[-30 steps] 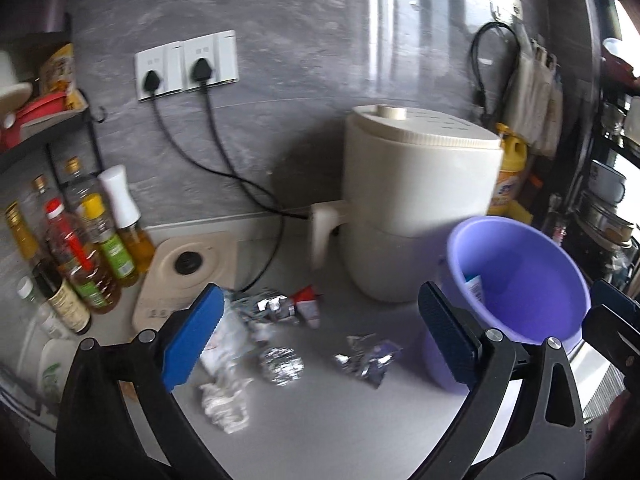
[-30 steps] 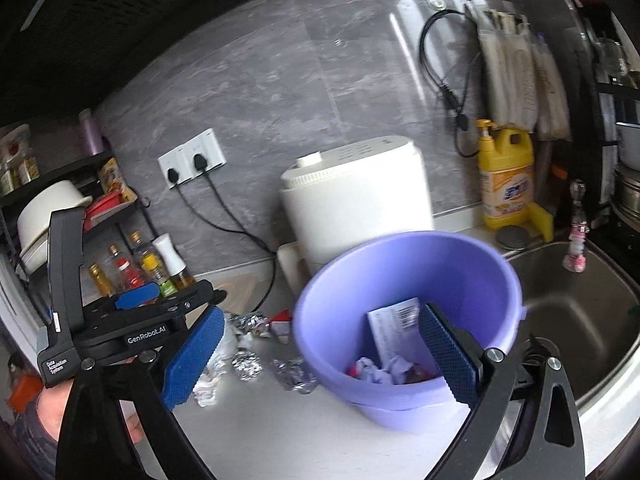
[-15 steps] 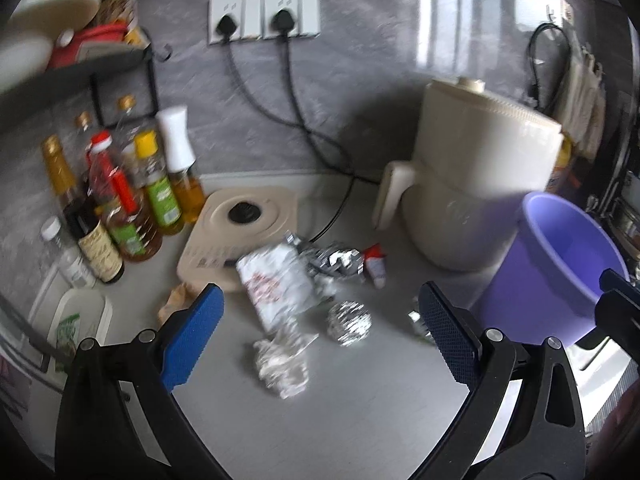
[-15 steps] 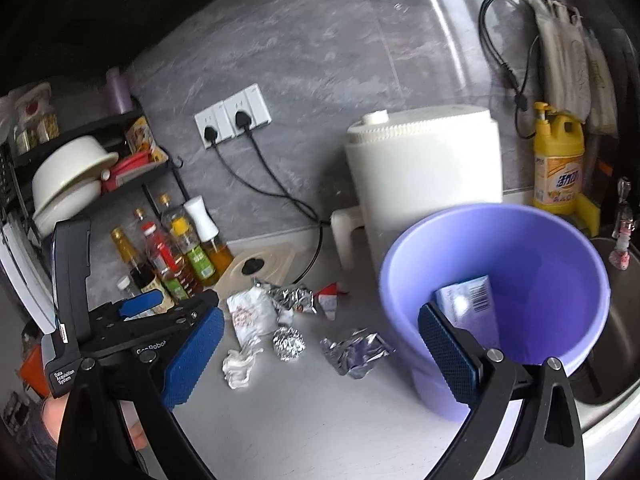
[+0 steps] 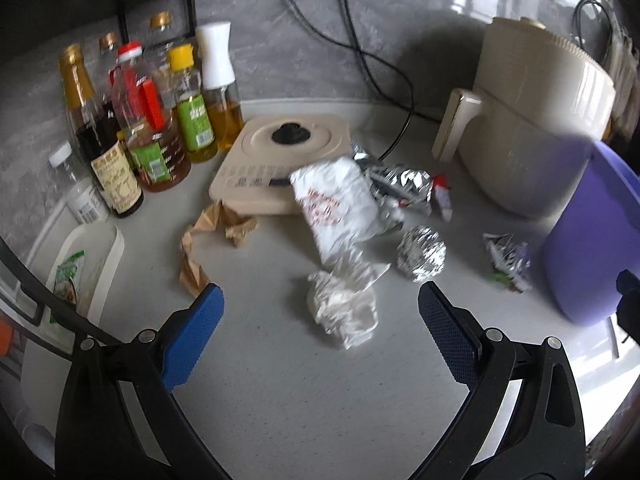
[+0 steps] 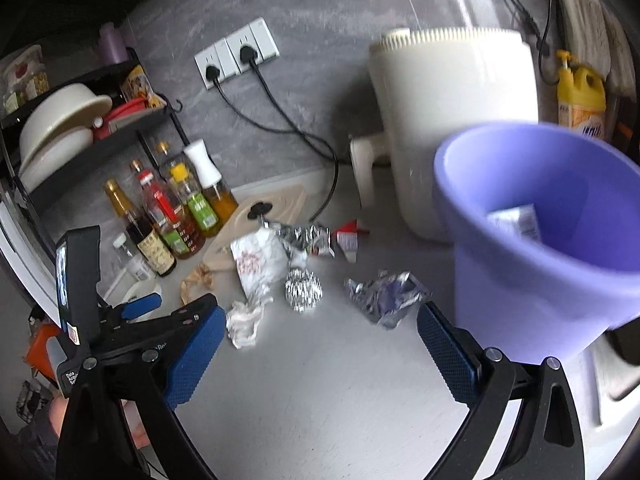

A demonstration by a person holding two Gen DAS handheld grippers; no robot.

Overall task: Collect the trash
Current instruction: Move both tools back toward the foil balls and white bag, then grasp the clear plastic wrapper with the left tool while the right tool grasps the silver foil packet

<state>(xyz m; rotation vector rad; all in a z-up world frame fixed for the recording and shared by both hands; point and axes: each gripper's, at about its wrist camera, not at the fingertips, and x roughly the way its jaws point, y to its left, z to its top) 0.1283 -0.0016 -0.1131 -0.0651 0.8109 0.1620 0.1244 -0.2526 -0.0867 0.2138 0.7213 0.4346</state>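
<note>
Trash lies on the grey counter: a crumpled white tissue (image 5: 344, 312) (image 6: 244, 322), a white printed wrapper (image 5: 340, 208) (image 6: 256, 264), a foil ball (image 5: 422, 254) (image 6: 303, 290), a silver foil wrapper (image 5: 400, 182) (image 6: 308, 240), a crumpled purple-silver wrapper (image 5: 506, 256) (image 6: 386, 296) and brown paper (image 5: 208, 236). A purple bucket (image 6: 552, 240) (image 5: 592, 248) holds a packet at right. My left gripper (image 5: 320, 320) is open, just before the tissue; it also shows in the right wrist view (image 6: 140, 312). My right gripper (image 6: 320, 352) is open and empty, left of the bucket.
Several oil and sauce bottles (image 5: 136, 128) stand at back left. A beige cooker plate (image 5: 280, 160) lies behind the trash. A cream air fryer (image 5: 532, 120) stands behind the bucket, black cords (image 6: 280, 120) run to wall sockets. A sink edge (image 6: 612, 380) is at right.
My left gripper has swung left and down toward the trash pile, now close over the tissue. My right gripper has shifted left and lower; the bucket now sits at its right edge.
</note>
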